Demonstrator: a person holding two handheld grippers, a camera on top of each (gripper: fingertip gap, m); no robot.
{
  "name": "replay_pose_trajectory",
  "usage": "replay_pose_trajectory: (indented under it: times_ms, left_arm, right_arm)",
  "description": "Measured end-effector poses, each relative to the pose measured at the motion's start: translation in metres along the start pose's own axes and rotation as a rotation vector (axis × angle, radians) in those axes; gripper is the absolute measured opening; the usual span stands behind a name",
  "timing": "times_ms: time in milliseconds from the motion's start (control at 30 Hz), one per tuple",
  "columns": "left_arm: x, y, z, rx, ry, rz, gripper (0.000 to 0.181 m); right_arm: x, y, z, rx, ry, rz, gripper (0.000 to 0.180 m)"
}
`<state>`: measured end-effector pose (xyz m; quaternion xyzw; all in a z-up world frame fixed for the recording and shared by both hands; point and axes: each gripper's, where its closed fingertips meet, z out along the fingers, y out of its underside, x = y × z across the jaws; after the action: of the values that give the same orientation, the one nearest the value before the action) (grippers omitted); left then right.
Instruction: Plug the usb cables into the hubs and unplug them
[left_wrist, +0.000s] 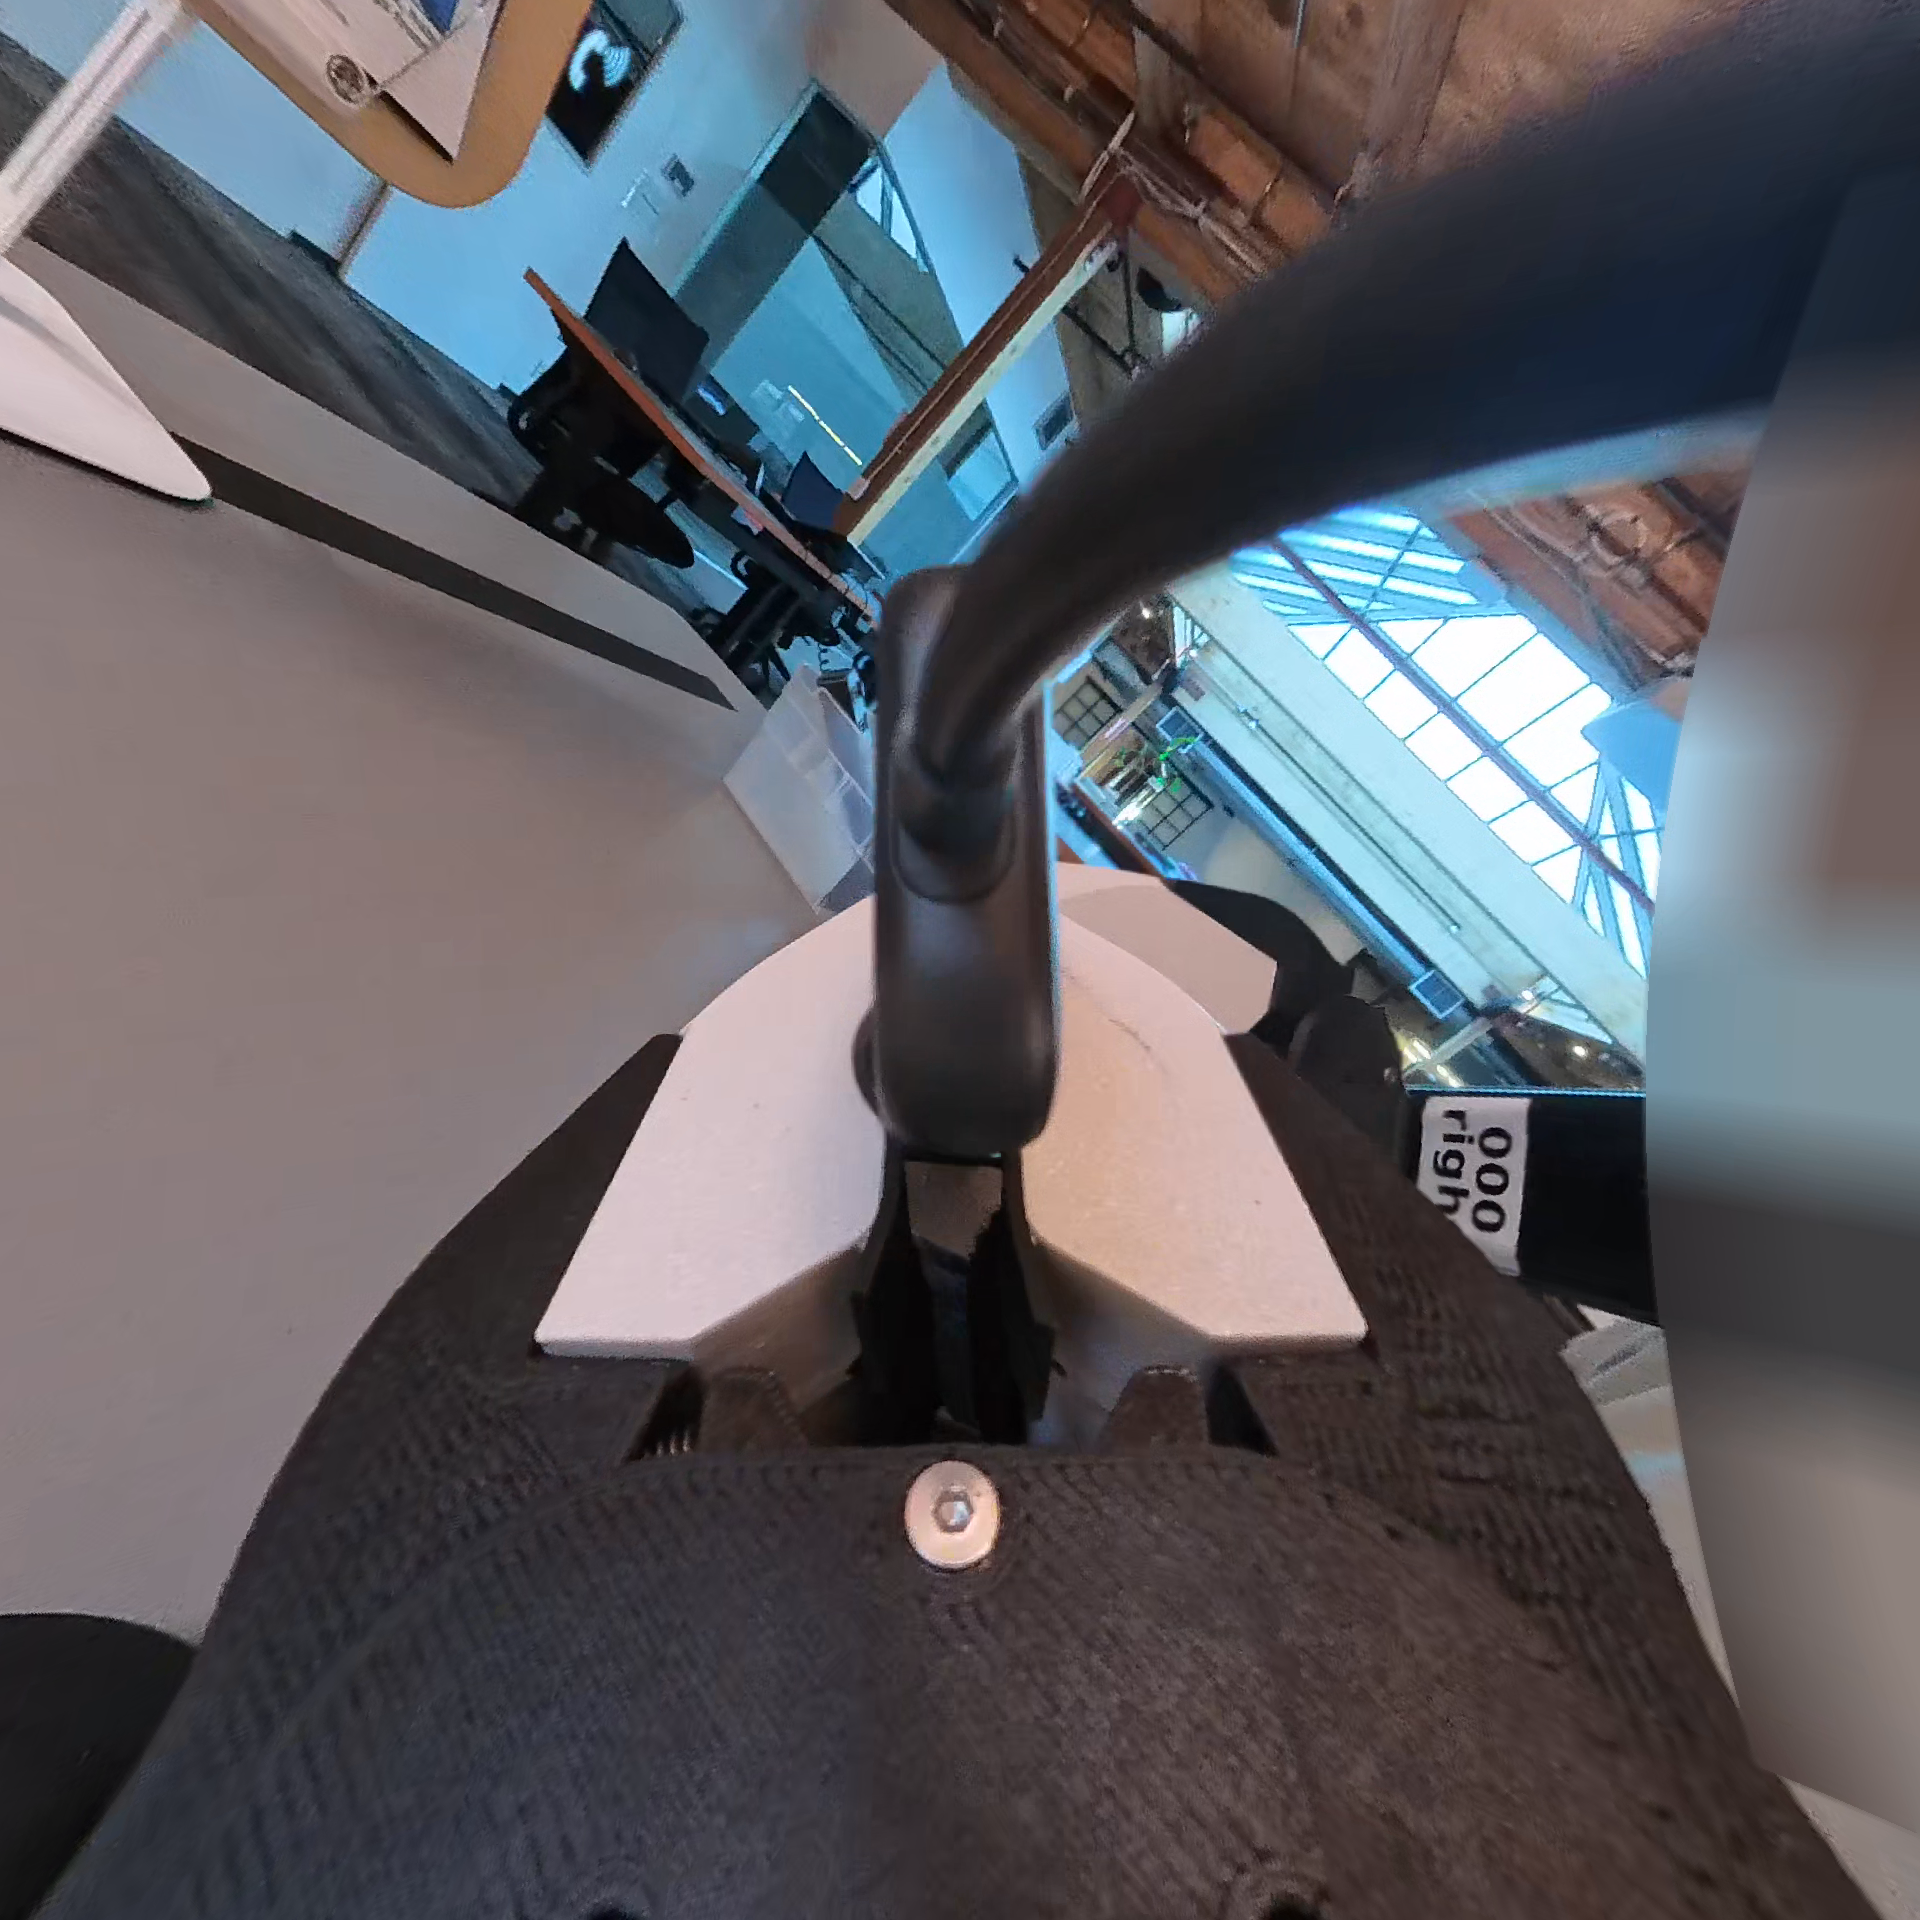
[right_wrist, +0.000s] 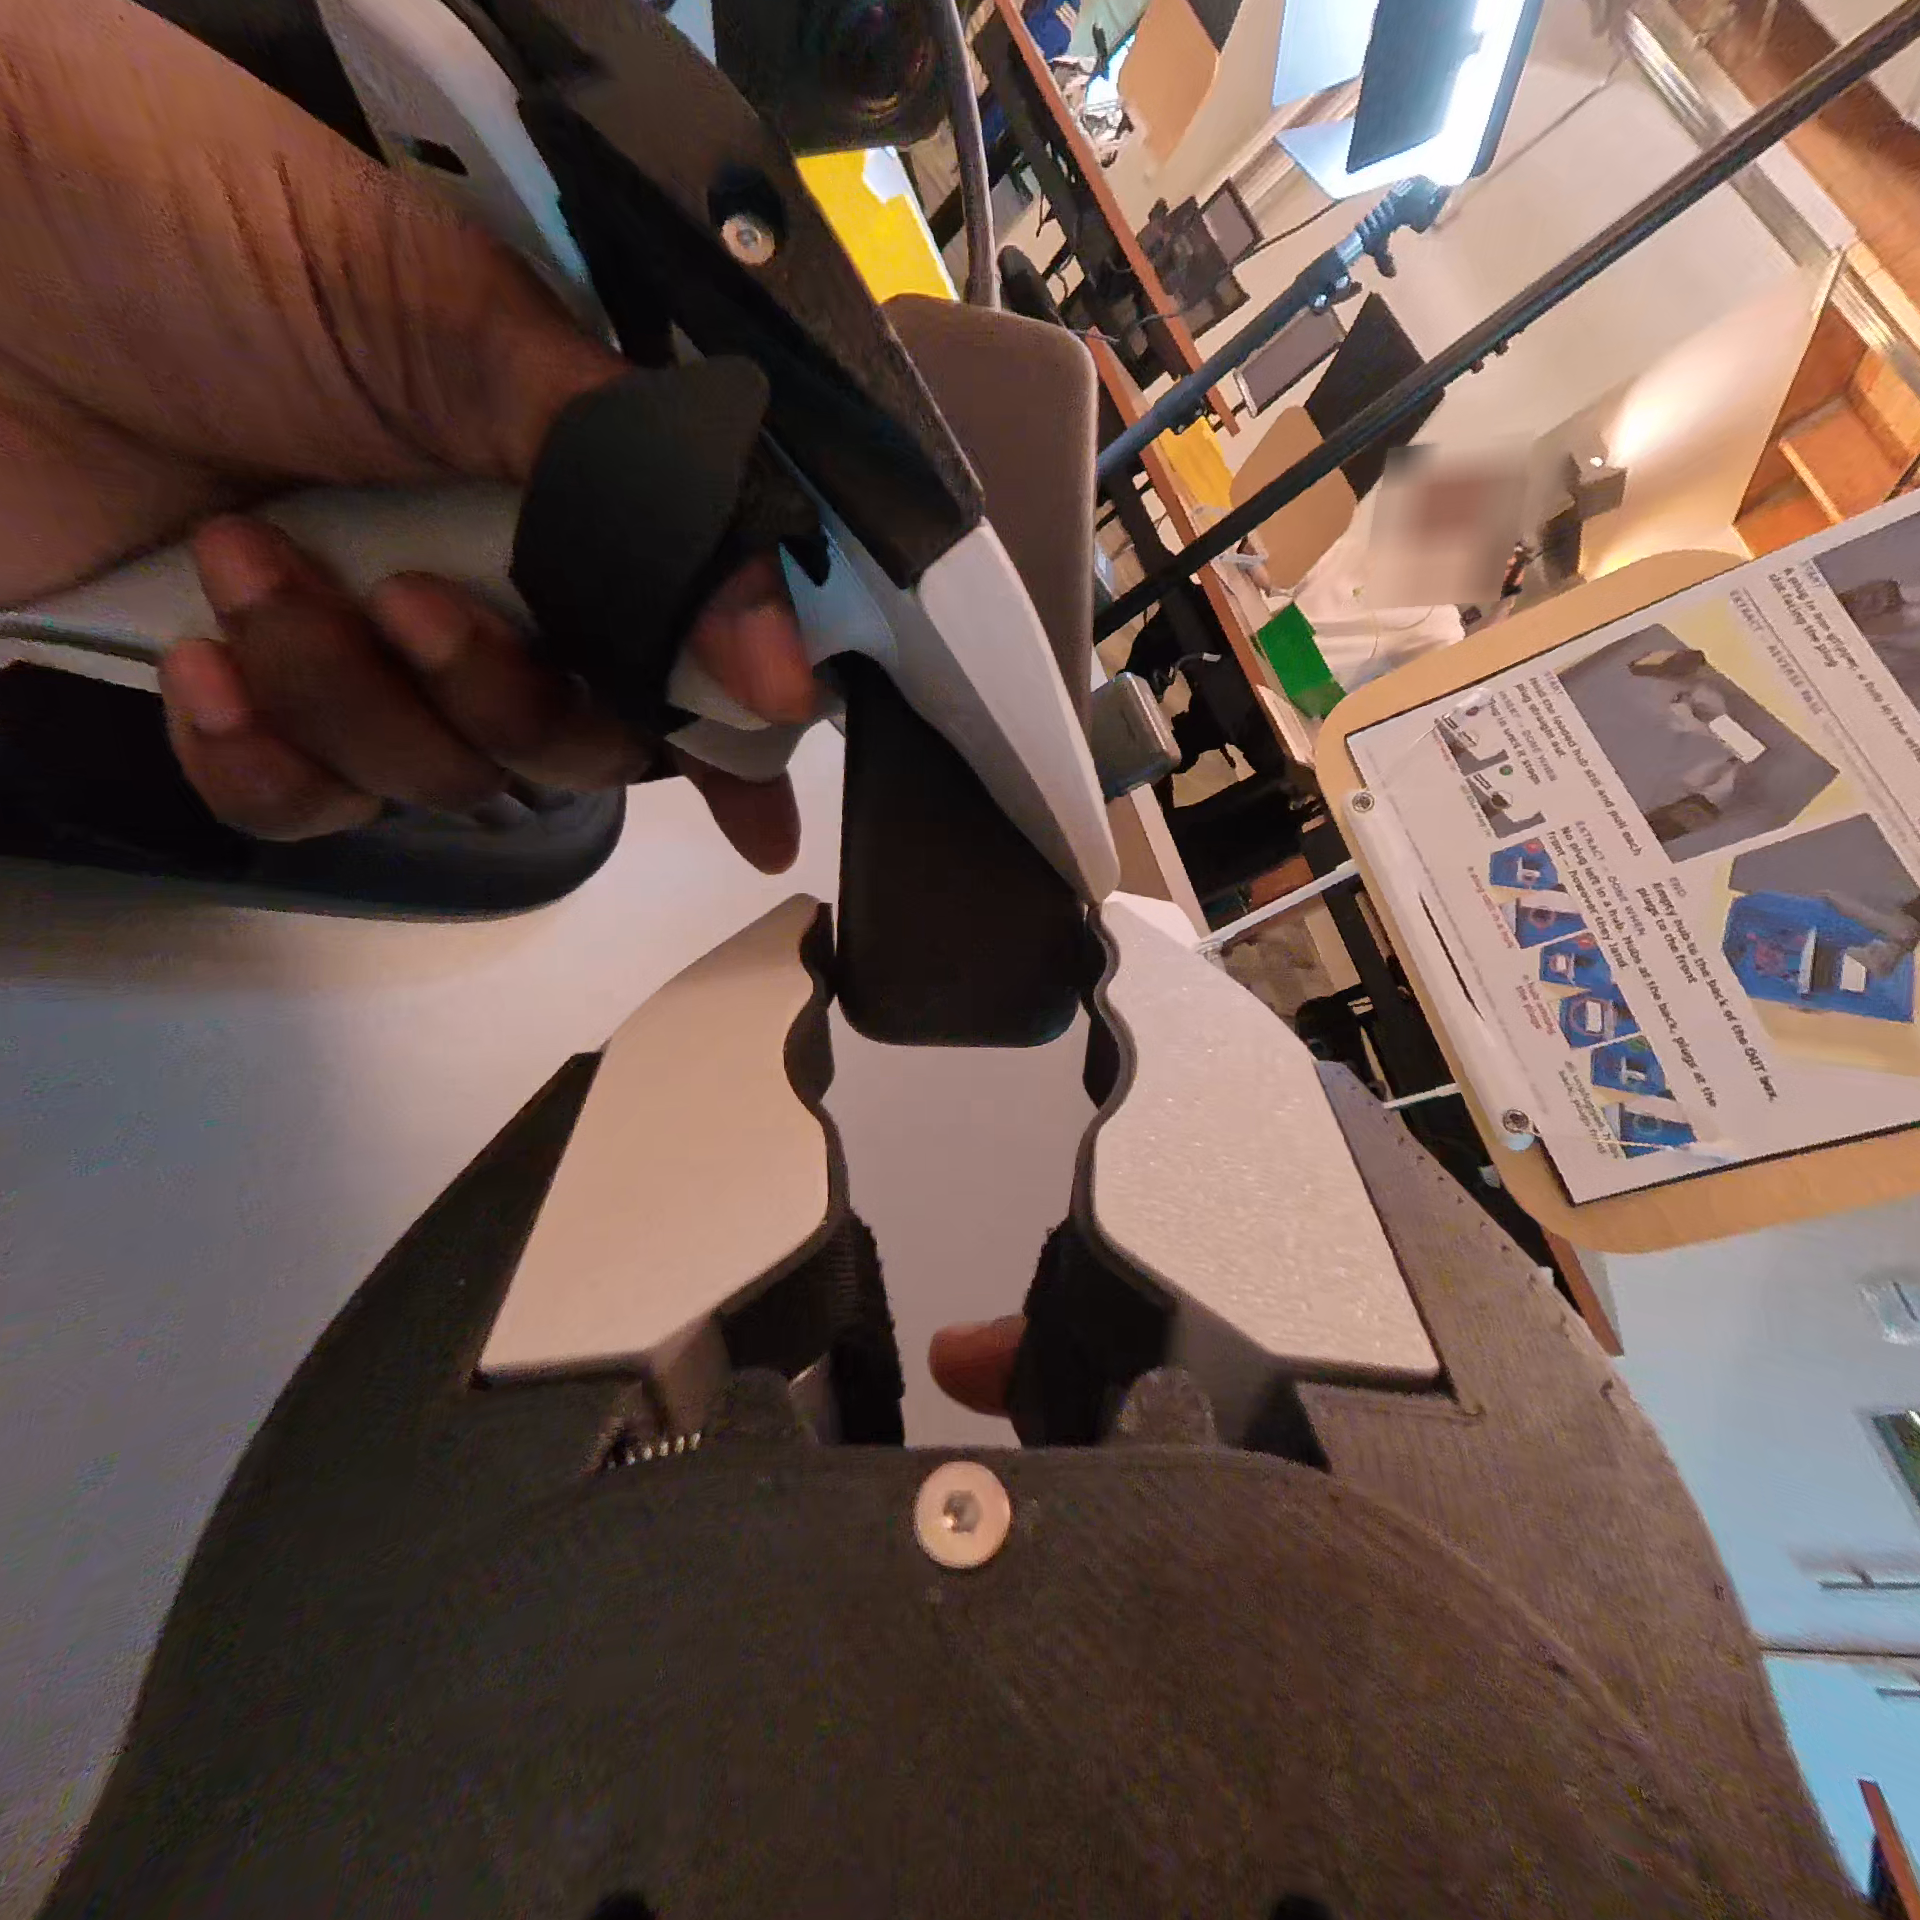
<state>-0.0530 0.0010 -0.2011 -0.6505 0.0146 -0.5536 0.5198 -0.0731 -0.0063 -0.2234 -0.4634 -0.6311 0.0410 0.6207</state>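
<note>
In the left wrist view my left gripper (left_wrist: 954, 1081) is shut on a black USB plug (left_wrist: 961, 935). Its thick black cable (left_wrist: 1299, 395) curves up and to the right, close to the camera. In the right wrist view my right gripper (right_wrist: 961, 940) clamps the near end of a flat dark grey hub (right_wrist: 956, 831) between its fingertips, above the table. The left gripper (right_wrist: 1039, 748), held by a person's hand (right_wrist: 416, 675), comes in from the upper left with its white finger against the hub. The plug itself is hidden there. Part of the right gripper (left_wrist: 1475, 1174) shows at the right of the left wrist view.
A white table (right_wrist: 208, 1143) lies below both grippers. A wooden board with a printed instruction sheet (right_wrist: 1662, 883) stands to the right. A clear plastic box (left_wrist: 810, 790) sits at the table's far edge. Desks, stands and a person are far off.
</note>
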Motion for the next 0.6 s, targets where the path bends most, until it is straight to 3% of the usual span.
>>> replay_pose_trajectory:
  times_ms: [67, 200, 333, 600]
  left_arm:
    - [0.005, 0.001, 0.001, -0.019, 0.026, 0.013, 0.015]
    - [0.009, 0.001, 0.0, -0.083, -0.005, 0.171, 0.066]
    - [0.002, -0.006, -0.013, -0.095, -0.114, 0.41, 0.088]
    - [-0.023, -0.043, -0.06, -0.006, -0.389, 0.642, 0.091]
  right_arm:
    - [0.002, -0.001, -0.004, 0.02, 0.008, 0.005, 0.046]
    - [0.027, 0.002, -0.022, 0.06, 0.119, 0.032, 0.046]
    - [0.081, 0.025, -0.06, -0.016, 0.315, -0.026, 0.045]
    - [0.227, 0.089, -0.204, -0.496, 0.695, -0.453, 0.046]
